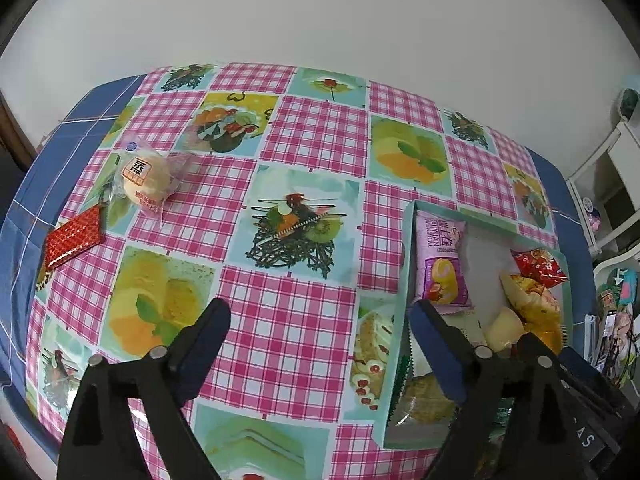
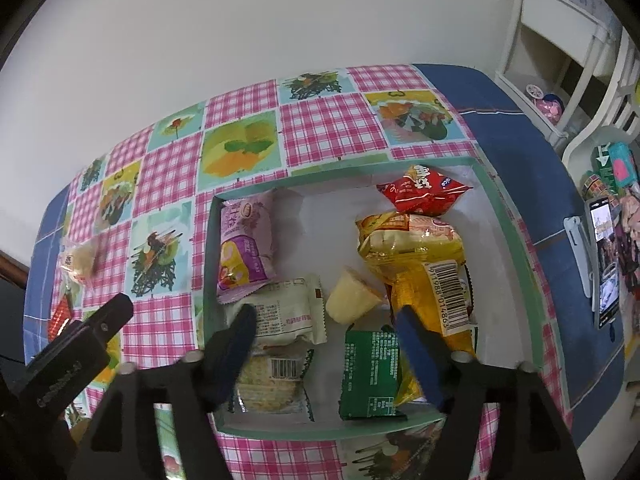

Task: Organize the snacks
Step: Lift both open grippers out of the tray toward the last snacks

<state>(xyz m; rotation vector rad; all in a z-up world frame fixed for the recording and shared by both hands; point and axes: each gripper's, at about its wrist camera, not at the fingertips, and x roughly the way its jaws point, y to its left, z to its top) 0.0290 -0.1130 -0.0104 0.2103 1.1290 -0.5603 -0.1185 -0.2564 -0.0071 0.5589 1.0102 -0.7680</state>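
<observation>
Seven wrapped snacks crowd the green-rimmed box (image 2: 516, 232).

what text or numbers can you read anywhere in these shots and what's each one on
"蒸" on the wrapped round bun left on the tablecloth
"6 911988 014863" under the barcode on the yellow packet in the box
"SALIYUAN" down the side of the purple packet; its other characters are too blurred
Red packet: large characters, not clearly readable
Green packet and white packet: print too small
Lettering on the left claw body: illegible
</observation>
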